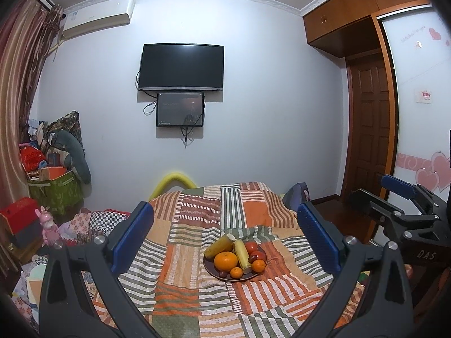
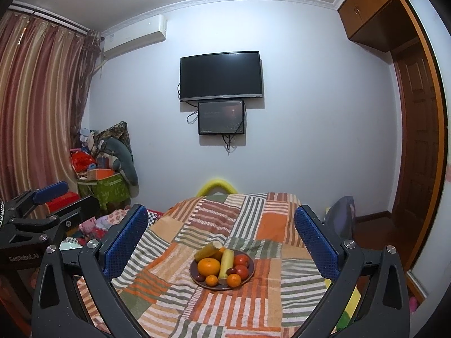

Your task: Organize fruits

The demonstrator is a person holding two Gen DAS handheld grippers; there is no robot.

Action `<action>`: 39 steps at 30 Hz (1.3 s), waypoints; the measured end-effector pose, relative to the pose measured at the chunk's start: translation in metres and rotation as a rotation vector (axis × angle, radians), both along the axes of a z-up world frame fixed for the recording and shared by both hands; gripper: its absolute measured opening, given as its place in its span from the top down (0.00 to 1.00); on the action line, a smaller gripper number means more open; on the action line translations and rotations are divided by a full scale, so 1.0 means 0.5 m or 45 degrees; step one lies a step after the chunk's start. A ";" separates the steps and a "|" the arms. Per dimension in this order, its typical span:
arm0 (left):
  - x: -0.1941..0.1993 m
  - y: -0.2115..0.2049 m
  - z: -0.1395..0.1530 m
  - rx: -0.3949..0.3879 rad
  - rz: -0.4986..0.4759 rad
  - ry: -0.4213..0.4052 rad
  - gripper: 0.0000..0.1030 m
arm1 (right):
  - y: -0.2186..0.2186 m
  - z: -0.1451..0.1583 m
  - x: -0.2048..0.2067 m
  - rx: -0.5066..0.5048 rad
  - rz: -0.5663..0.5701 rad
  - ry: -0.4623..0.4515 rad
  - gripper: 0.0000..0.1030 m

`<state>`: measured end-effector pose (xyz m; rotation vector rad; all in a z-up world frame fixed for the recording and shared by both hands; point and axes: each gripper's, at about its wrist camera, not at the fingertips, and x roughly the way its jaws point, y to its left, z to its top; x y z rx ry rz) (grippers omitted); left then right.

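Observation:
A brown plate (image 1: 212, 271) of fruit sits on a striped patchwork cloth (image 1: 197, 219). On it lie a large orange (image 1: 225, 260), two small oranges (image 1: 236, 272), two yellow corn pieces (image 1: 241, 253), red tomatoes (image 1: 251, 246) and small dark fruits. The plate also shows in the right wrist view (image 2: 249, 275), with the large orange (image 2: 208, 266). My left gripper (image 1: 224, 225) is open and empty, held back from the plate. My right gripper (image 2: 221, 225) is open and empty too. Each gripper shows at the edge of the other's view.
The cloth covers a table (image 2: 270, 225) that ends near the far wall. Clutter and a green box (image 1: 56, 191) stand at the left. A wooden door (image 1: 369, 129) and wardrobe are at the right. A TV (image 1: 181, 67) hangs on the wall.

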<state>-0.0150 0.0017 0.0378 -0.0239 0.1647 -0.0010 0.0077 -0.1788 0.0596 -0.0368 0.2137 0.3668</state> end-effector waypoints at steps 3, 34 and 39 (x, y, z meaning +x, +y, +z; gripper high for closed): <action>0.004 0.001 -0.003 -0.002 0.000 0.006 0.00 | 0.003 -0.001 0.000 -0.012 -0.004 0.004 0.00; 0.023 0.000 -0.011 -0.007 -0.018 0.033 0.00 | 0.004 0.005 0.007 -0.004 0.002 0.005 0.00; 0.025 0.001 -0.012 -0.016 -0.021 0.036 0.00 | 0.008 0.001 0.005 -0.018 -0.004 -0.005 0.00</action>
